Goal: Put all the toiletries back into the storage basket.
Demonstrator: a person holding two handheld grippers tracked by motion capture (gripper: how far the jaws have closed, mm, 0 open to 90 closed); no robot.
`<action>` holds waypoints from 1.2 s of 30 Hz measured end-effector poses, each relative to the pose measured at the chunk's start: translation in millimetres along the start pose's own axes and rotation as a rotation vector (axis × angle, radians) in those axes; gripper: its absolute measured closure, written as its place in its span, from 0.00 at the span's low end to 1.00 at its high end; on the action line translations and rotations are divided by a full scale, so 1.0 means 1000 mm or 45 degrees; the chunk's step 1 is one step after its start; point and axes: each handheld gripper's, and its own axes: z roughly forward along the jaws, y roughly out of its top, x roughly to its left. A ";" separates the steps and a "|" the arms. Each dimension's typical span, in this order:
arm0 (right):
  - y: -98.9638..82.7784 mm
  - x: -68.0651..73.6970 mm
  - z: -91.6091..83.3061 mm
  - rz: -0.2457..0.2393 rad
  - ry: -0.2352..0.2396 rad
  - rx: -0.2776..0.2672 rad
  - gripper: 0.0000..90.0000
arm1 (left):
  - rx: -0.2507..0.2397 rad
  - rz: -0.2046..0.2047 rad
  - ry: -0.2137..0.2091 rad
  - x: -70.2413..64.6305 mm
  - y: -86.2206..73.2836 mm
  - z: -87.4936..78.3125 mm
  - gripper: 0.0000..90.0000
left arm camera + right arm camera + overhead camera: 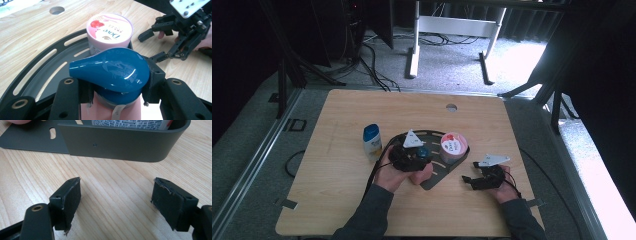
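Grey carpet and trailing black cables surround the pale wooden table (pixel 337 190) where I am working, with a white desk frame (pixel 452 30) standing farther back on the floor. On the table lies a dark grey curved tray (pixel 32 72) with slots cut through its floor. A round pink Dove tub (pixel 109 31) sits in the tray's rounded end, up against the wall. To the tray's left, apart from it, a small white bottle with a blue cap (pixel 372 141) stands upright on the wood.

My left hand-held gripper (pixel 115 87) is clamped on a pink bottle with a glossy blue flip cap (pixel 112 68); the pads press its neck from both sides, just beneath the cap. I hold that bottle over the tray, just beside the Dove tub, the cap's narrow end pointing along the tray's curve.

My right hand-held gripper (pixel 116 202) rests low over bare wood just outside the tray's rounded end, its jaws standing well apart with nothing between the pads. Its worn black pads (pixel 71 200) face each other, and the tray's outer wall rises close ahead of them.
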 end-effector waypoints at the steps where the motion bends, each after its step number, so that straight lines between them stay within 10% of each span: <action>1: 0.000 0.000 0.000 0.000 0.000 0.000 0.26 | -0.001 -0.003 0.001 0.000 0.000 0.001 0.59; 36: 0.000 0.000 0.000 -0.002 -0.001 0.000 0.26 | -0.031 -0.060 0.073 0.021 0.012 0.022 0.59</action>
